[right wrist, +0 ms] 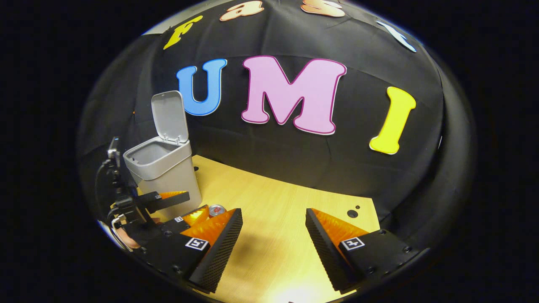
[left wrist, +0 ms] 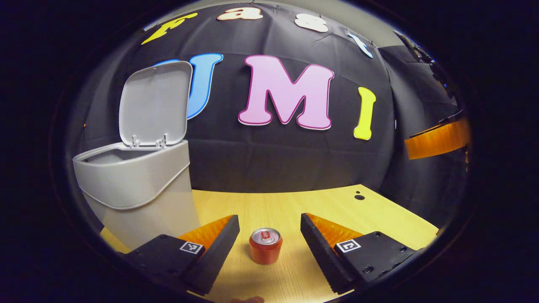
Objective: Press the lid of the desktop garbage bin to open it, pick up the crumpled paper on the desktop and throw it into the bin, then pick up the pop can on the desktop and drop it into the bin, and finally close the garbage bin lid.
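A red pop can [left wrist: 265,246] stands upright on the wooden table [left wrist: 294,202], between the fingers of my left gripper [left wrist: 269,219]. That gripper is open, with a gap on each side of the can. The grey bin [left wrist: 134,185] stands at the left, its lid [left wrist: 155,103] swung up and open. In the right gripper view the bin [right wrist: 166,172] is at the far left with its lid [right wrist: 169,113] raised. In front of it is the left gripper [right wrist: 198,201], and the can's top [right wrist: 217,209] peeks out. My right gripper [right wrist: 274,212] is open over bare table.
Two small holes [left wrist: 359,196] mark the table's far right corner. A hand [right wrist: 126,240] holds the left gripper at the table's left edge. What looks like part of the right gripper [left wrist: 438,141] juts in at the far right. The bin's bottom is hidden.
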The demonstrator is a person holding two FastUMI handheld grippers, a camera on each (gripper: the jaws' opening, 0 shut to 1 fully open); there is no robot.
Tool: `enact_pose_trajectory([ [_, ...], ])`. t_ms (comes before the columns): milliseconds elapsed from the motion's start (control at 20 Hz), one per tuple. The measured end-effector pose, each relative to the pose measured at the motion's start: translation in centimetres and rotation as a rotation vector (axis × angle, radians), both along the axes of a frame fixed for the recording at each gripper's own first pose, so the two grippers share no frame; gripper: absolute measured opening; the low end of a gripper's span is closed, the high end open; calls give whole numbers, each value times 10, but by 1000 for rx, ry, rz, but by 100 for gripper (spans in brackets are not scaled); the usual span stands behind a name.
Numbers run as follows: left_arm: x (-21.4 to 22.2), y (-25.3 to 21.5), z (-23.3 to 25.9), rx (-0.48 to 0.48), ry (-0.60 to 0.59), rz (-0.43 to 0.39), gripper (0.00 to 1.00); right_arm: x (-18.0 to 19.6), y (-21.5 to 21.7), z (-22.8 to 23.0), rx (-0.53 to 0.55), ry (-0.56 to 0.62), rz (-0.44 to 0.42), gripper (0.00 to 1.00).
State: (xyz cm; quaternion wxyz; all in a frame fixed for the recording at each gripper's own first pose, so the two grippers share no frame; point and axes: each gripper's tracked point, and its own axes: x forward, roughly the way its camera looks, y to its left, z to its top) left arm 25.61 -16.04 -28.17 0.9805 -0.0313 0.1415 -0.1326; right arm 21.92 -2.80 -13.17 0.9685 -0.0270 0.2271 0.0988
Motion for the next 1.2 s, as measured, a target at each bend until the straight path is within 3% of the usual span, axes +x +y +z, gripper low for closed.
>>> enact_pose_trajectory([
  [550,43,-7,-84,53,104,4,99,1,-23,-26,49,67,-59,98],
  [900,44,-14,-138,94,224,-40,100,4,-24,-37,38,100,-69,98],
  [950,45,-15,-137,93,220,-44,89,6,-23,-37,38,106,-68,98],
  [1200,29,-26,-92,69,211,-115,87,3,-18,-32,49,107,-57,98],
])
